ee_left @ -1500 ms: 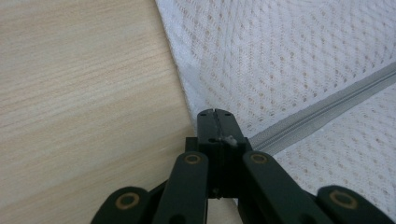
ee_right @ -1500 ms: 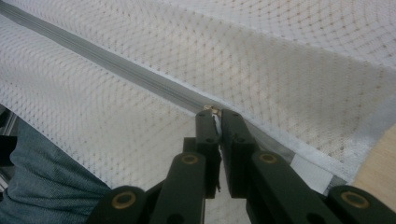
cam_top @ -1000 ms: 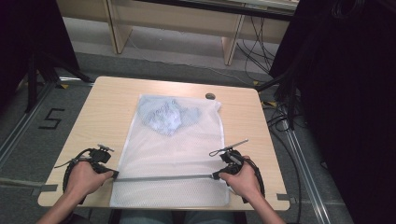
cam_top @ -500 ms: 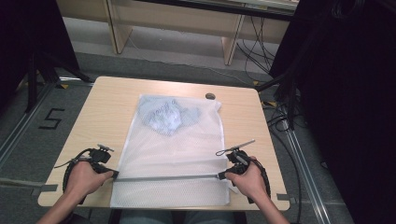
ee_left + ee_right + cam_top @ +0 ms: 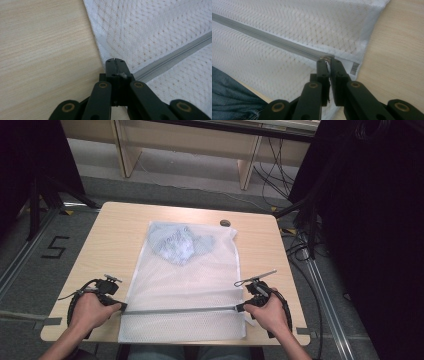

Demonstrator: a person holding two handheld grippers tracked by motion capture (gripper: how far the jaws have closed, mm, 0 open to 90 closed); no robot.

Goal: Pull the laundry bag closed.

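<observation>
A white mesh laundry bag (image 5: pixel 187 285) lies flat on the wooden surface (image 5: pixel 105 245), its long axis running from 12 to 6 o'clock, with a bundle of pale blue cloth (image 5: pixel 177 242) inside near the 12 o'clock end. A grey zipper (image 5: pixel 180 310) crosses the bag near the 6 o'clock edge, from 9 to 3 o'clock.

The left tool (image 5: pixel 115 65) sits at the 9 o'clock end of the zipper, its jaws pressed together on the bag's edge where the zipper tape ends. The right tool (image 5: pixel 327 60) sits at the 3 o'clock end, jaws nearly together and pinching a small metal piece that looks like the zipper pull (image 5: pixel 326 58), close to the bag's side seam. The zipper reads as closed along its length, though the mesh makes this hard to confirm.

The risk from here, as I judge it, lies in the thin grip on the pull: a sideways tug could slip it out of the jaws. If the left tool loosens, the bag would slide or bunch along the surface instead of the slider travelling. Mesh could also snag in the teeth if the fabric wrinkles.
</observation>
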